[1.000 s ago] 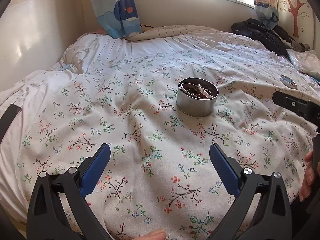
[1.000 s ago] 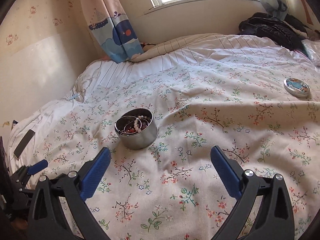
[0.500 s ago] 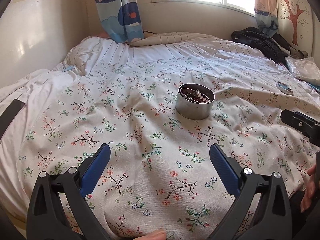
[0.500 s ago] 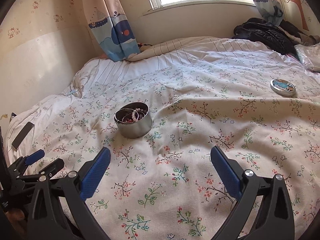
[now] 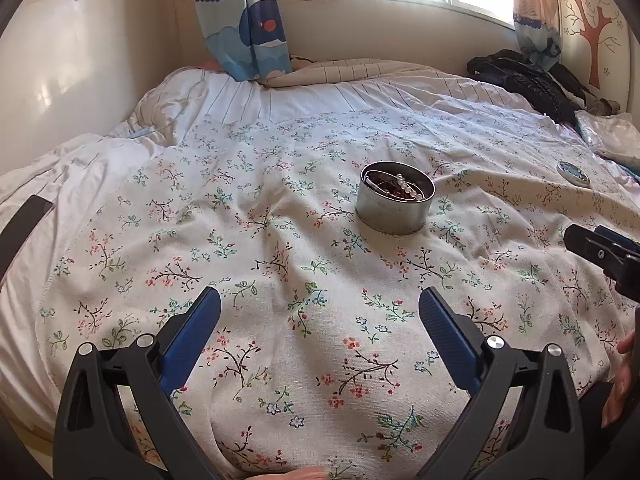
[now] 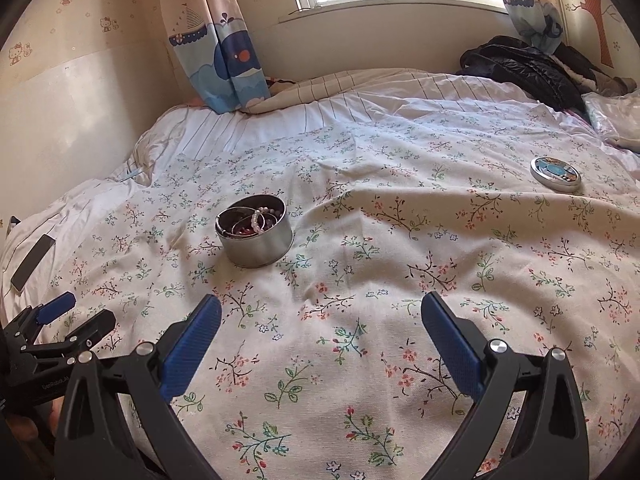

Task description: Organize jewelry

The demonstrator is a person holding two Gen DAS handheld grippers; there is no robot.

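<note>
A round metal tin (image 5: 396, 204) stands open on the floral bedspread, holding pearl and dark red bead jewelry (image 5: 400, 188). It also shows in the right wrist view (image 6: 255, 236). Its flat round lid (image 6: 555, 173) lies apart at the far right, also seen in the left wrist view (image 5: 574, 173). My left gripper (image 5: 320, 312) is open and empty, well short of the tin. My right gripper (image 6: 321, 316) is open and empty, to the right of the tin and short of it.
The floral bedspread (image 6: 400, 260) is wrinkled and soft. A dark phone (image 6: 34, 258) lies at the bed's left edge. A black jacket (image 6: 524, 66) is piled at the back right. A curtain (image 6: 216, 48) hangs by the wall.
Both grippers have drawn back and risen from the tin, which now looks smaller and farther. Both stay open.
</note>
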